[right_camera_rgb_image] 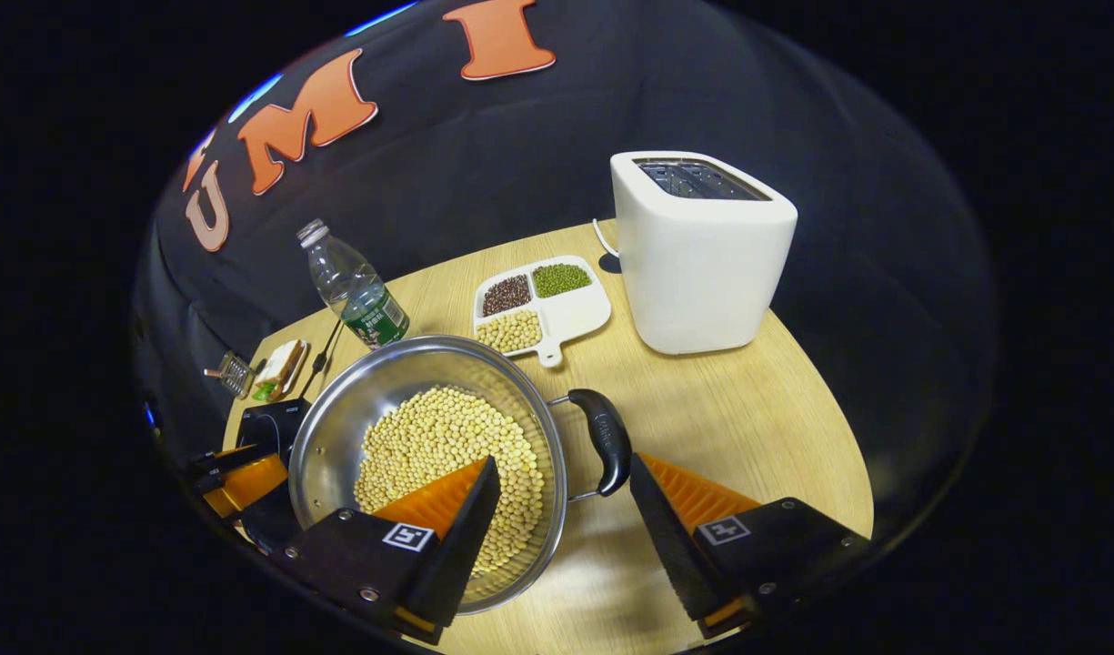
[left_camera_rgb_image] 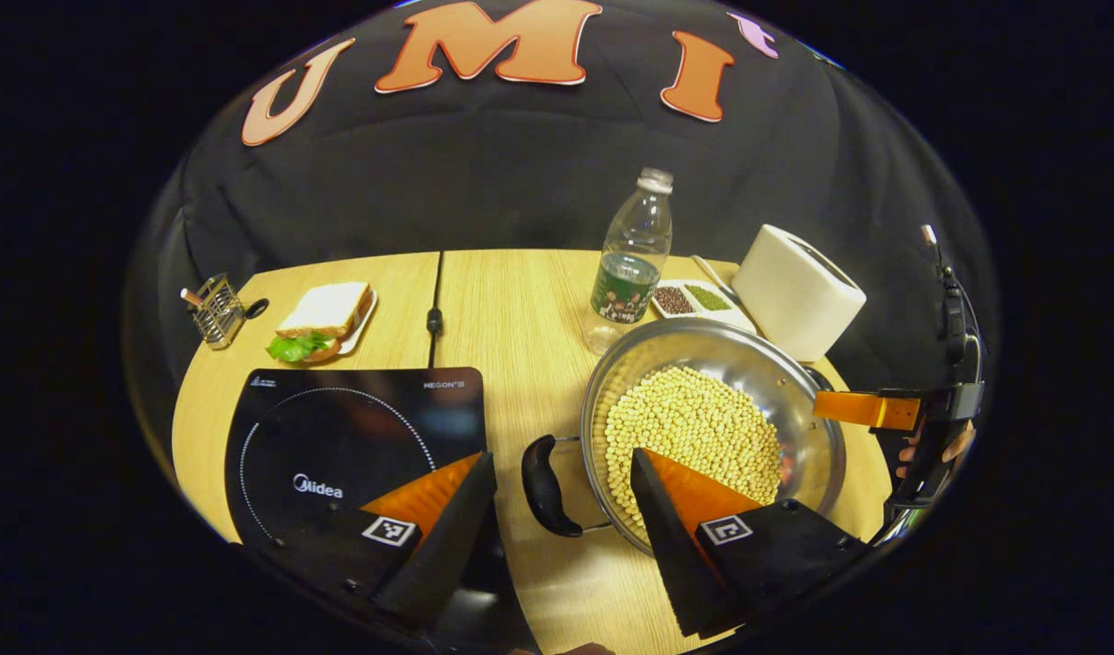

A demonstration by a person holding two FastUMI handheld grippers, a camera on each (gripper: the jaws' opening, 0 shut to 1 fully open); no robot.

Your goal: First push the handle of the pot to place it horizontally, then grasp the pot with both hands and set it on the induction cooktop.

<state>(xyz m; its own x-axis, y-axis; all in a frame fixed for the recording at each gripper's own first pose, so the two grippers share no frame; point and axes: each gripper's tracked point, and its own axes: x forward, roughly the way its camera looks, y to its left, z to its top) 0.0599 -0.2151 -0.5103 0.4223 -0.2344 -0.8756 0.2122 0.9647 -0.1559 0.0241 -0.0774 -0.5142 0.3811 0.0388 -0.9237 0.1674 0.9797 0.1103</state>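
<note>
On the light wooden round table (left_camera_rgb_image: 511, 309), the shiny steel pot (left_camera_rgb_image: 816, 446) full of pale yellow soybeans (left_camera_rgb_image: 693, 428) sits at about three o'clock from the flat black induction cooktop (left_camera_rgb_image: 338, 437), near it but apart, in the left gripper view. Its black curved side handle (left_camera_rgb_image: 547, 487) points toward the cooktop, and the left gripper (left_camera_rgb_image: 564, 491) has its fingers spread wide, one on each side of that handle and pot rim, with a gap to each finger, holding nothing. At three o'clock of the pot the other gripper and part of a hand (left_camera_rgb_image: 929, 446) show at the far rim. In the right gripper view the right gripper (right_camera_rgb_image: 566, 500) is likewise wide open, straddling the second black handle (right_camera_rgb_image: 607, 437) and the pot's rim (right_camera_rgb_image: 557, 455) without gripping. Beyond the pot, at twelve o'clock, stand a clear plastic water bottle with a green label (right_camera_rgb_image: 356, 287), a white divided dish of red, green and yellow beans (right_camera_rgb_image: 579, 318) and, at one o'clock, a white boxy toaster (right_camera_rgb_image: 702, 255). At eleven o'clock of the cooktop lie a sandwich on a white plate (left_camera_rgb_image: 325, 314) and a small wire holder (left_camera_rgb_image: 215, 309).
</note>
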